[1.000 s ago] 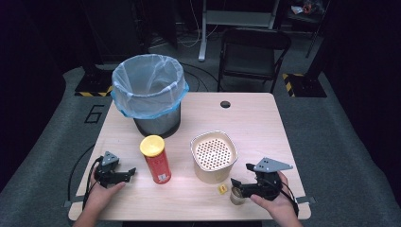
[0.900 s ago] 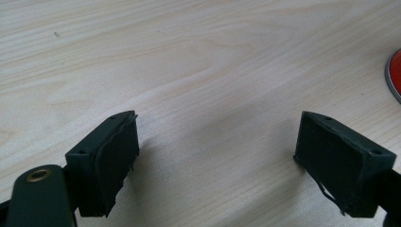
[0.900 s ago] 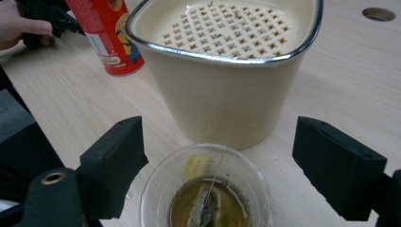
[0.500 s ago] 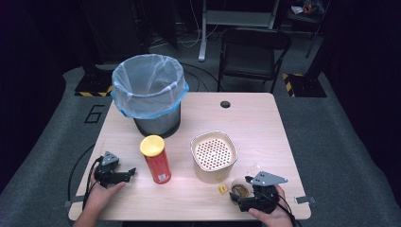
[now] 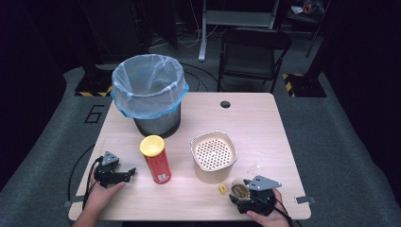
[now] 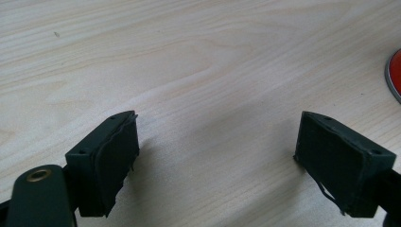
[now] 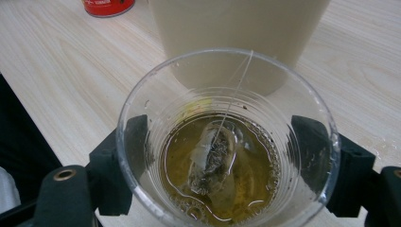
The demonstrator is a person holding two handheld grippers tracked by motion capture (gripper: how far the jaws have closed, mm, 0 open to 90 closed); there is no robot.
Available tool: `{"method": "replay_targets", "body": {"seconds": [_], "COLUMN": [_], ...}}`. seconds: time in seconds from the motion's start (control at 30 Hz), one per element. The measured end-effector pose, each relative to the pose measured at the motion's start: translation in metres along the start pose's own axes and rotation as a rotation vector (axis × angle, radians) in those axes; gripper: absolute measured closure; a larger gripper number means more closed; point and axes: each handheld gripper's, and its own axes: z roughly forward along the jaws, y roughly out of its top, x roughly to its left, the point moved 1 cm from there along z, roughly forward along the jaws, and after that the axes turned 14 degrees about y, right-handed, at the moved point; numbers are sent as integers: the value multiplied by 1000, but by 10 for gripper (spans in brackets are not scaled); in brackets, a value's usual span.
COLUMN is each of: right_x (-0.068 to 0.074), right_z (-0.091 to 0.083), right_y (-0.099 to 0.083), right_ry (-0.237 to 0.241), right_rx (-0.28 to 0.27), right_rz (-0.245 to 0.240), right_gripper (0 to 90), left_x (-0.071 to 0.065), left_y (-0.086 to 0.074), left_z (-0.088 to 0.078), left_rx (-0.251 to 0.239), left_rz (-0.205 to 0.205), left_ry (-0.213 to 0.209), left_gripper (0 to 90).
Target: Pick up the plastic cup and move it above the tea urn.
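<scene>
Clear plastic cup (image 7: 227,137) of amber tea, soggy teabag sunk inside (string draped over rim), just in front of cream perforated-top container (image 5: 213,157); right gripper (image 5: 242,196) jaws clamped around it. Left gripper (image 6: 222,161) jaws apart, empty.

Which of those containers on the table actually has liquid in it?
The small clear cup between the right gripper's jaws: it holds brownish tea with a teabag. The bin, red can and beige strainer pot show none.
</scene>
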Motion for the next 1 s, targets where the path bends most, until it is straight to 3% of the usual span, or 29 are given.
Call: {"method": "replay_targets", "body": {"seconds": [0.4, 0.53, 0.83, 1.0], "right_x": [1, 3, -2, -8], "right_z": [2, 1, -4, -13], "right_y": [-1, -1, 2, 7], "right_ry": [-15, -22, -7, -14], "right_rx": [-12, -4, -15, -26], "right_rz": [-34, -78, -52, -60], "right_gripper": [283, 322, 334, 336], "left_x": [0, 0, 0, 0], "left_y": [0, 0, 0, 0], "left_z": [0, 0, 0, 0], "left_rx": [-1, -1, -1, 0], "left_rz": [-2, -2, -2, -1], "left_ry": [1, 1, 1, 0], "left_gripper": [138, 138, 137, 137]}}
